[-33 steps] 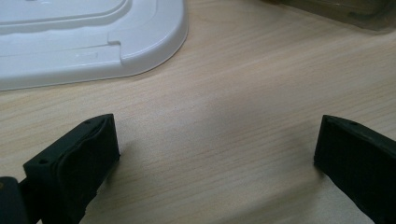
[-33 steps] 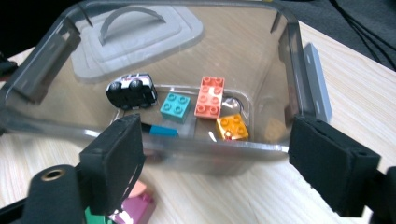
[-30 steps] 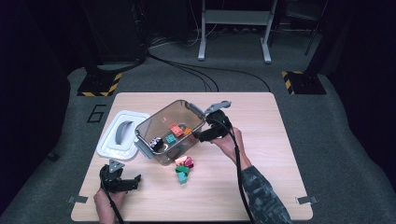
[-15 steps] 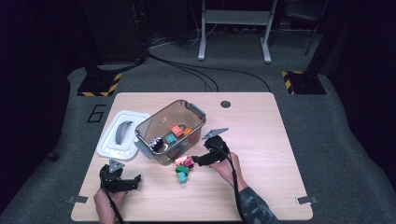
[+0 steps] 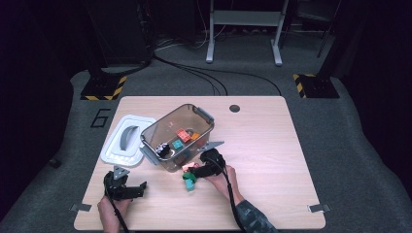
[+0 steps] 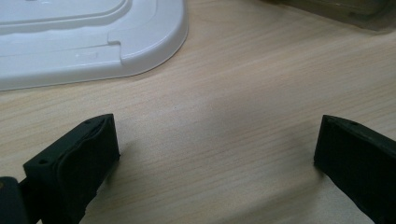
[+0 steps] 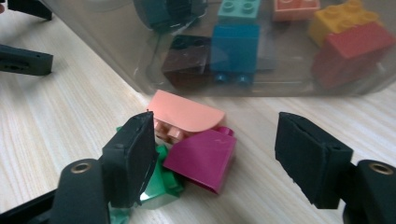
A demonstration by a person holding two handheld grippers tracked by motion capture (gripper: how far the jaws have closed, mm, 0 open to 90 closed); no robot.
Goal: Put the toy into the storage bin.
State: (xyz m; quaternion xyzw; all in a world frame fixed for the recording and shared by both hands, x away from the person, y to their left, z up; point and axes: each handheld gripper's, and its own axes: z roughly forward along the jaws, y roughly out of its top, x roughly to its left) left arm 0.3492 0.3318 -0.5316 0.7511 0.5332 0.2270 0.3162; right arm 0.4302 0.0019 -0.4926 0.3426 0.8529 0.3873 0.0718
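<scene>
**Right gripper lining up on the loose bricks beside the box**

The right gripper (image 7: 212,158) is hovering low over a small pile of bricks on the table (image 5: 262,145), just beside the wall of the clear box (image 5: 177,137). Its jaws are standing wide open and are holding nothing. Between them the magenta brick (image 7: 201,158) is lying, touching the pink brick (image 7: 184,114) and the green brick (image 7: 159,182). I am judging that the step is picking loose bricks for the box, which already is holding several. The next move is calling for a lower, centred approach, then closing on one brick alone. The left gripper (image 6: 215,154) is resting open and empty near the white lid (image 5: 125,145).
</scene>
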